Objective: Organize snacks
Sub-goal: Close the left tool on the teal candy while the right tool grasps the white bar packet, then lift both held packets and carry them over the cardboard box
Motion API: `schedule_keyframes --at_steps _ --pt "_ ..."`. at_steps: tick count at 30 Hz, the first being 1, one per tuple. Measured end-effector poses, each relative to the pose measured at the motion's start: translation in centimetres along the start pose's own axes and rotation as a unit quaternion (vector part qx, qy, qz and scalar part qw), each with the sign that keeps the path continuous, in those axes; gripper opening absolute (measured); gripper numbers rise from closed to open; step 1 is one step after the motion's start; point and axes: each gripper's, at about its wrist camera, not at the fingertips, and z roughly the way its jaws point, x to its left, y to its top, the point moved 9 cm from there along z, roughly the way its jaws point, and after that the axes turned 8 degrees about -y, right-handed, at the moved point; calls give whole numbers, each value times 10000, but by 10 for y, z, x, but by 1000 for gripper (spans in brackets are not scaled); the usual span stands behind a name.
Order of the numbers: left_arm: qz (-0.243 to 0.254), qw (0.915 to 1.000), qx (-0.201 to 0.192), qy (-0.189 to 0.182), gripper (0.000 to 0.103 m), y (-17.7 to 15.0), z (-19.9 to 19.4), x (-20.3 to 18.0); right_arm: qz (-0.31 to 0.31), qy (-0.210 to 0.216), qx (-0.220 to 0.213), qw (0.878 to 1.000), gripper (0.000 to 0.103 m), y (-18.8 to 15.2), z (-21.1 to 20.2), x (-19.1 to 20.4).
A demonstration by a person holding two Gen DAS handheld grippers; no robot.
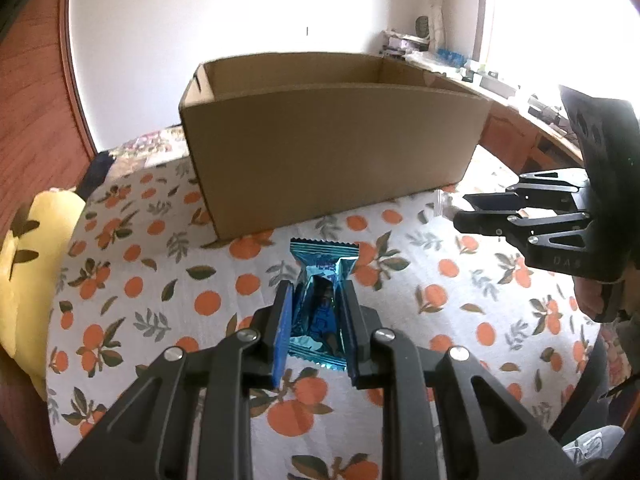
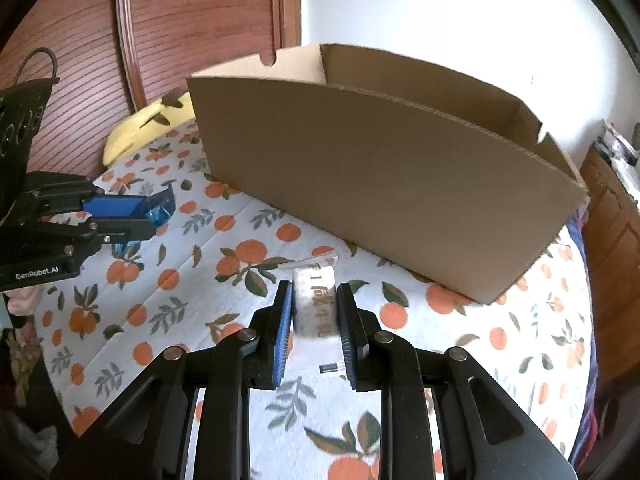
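Both claws gripped snacks, the left claw (image 1: 316, 312) a blue packet (image 1: 322, 300), the right claw (image 2: 314, 316) a white packet (image 2: 314, 308); either slick wrapper looked liable to slip or snag the box (image 2: 384, 184) wall at twelve o'clock.

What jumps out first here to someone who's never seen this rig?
The big open cardboard box at the far side of the orange-print tablecloth. Then the two black grippers in front of it, each shut on a snack: the left gripper holds a shiny blue packet, the right gripper a white packet with printed characters.
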Motion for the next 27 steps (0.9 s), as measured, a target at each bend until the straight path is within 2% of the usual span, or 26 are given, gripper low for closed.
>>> schedule_keyframes --at_steps 13,27 --pt "150 9995 -246 -98 20 19 -20 -30 283 -263 -178 9991 21 -10 -43 -24" --pt "255 9985 -469 -129 20 33 -39 -50 477 -383 -265 9978 21 -16 -63 -39"
